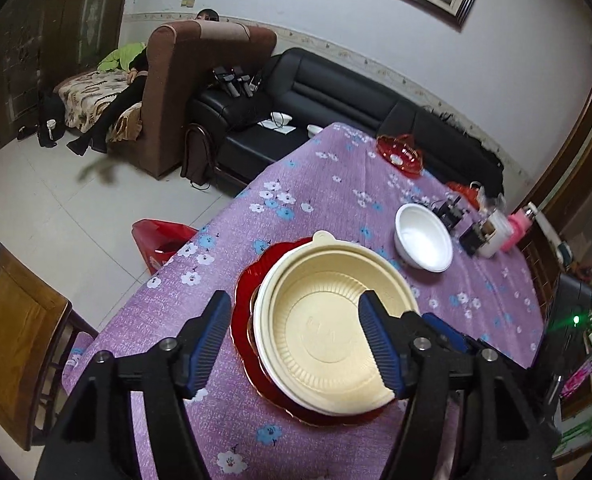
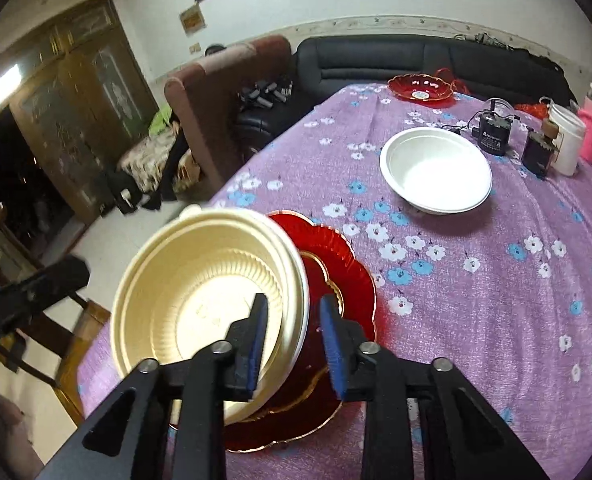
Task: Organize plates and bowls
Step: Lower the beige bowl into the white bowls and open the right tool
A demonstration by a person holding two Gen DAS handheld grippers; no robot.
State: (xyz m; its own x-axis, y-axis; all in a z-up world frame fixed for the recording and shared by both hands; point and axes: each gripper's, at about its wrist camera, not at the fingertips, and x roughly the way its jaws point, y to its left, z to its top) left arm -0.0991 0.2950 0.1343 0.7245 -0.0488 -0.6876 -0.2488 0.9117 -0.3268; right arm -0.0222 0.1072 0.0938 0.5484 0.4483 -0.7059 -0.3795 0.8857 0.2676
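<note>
Cream bowl (image 2: 212,300) sits tilted on my red plate (image 2: 335,264) at the table's near edge. My right gripper (image 2: 296,340) straddles its rim, jaws parted, not pinching; my left gripper (image 1: 296,344) gapes wide, empty. A white bowl (image 2: 435,170) sits farther right.

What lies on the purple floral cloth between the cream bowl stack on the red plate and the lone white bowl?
Nothing: in both views only bare cloth separates the cream bowl stack from the white bowl.

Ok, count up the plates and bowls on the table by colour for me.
Red: 2, near red plate and far red dish
White: 2, lone white bowl and nested white bowl
Cream: 1, cream bowl
Total: 5
</note>
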